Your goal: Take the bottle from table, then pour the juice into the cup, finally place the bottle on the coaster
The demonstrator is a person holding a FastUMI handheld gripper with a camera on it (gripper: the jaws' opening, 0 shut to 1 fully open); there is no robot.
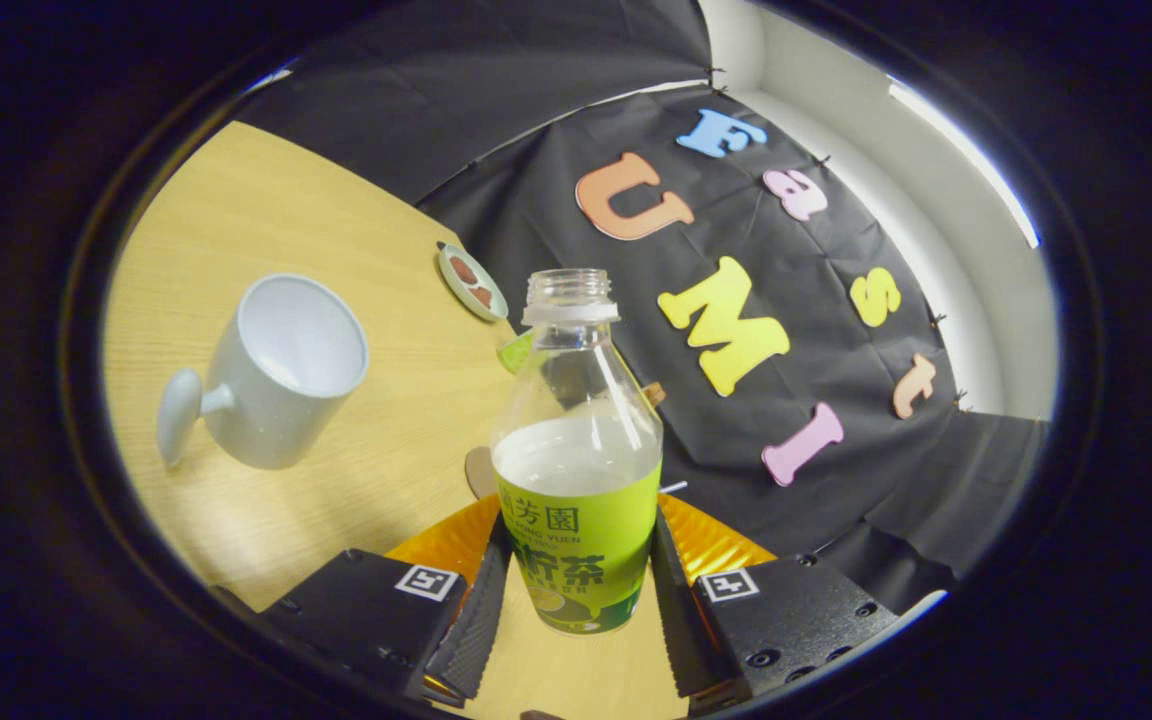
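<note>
Wooden worktop runs back to the black cloth wall, carrying a white cup well off to one side with bare wood between it and the uncapped, part-full, green-labelled bottle clenched upright between the tool fingers over a gold coaster, a small dish beyond.

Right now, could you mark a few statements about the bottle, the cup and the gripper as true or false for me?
1. The bottle sits between the gripper fingers, both pressing its label. True.
2. The bottle is capped. False: its neck is open.
3. The cup holds juice. False: it looks empty.
4. The cup stands on the table, apart from the bottle. True.
5. The bottle is full to the neck. False: liquid reaches only about halfway.
</note>
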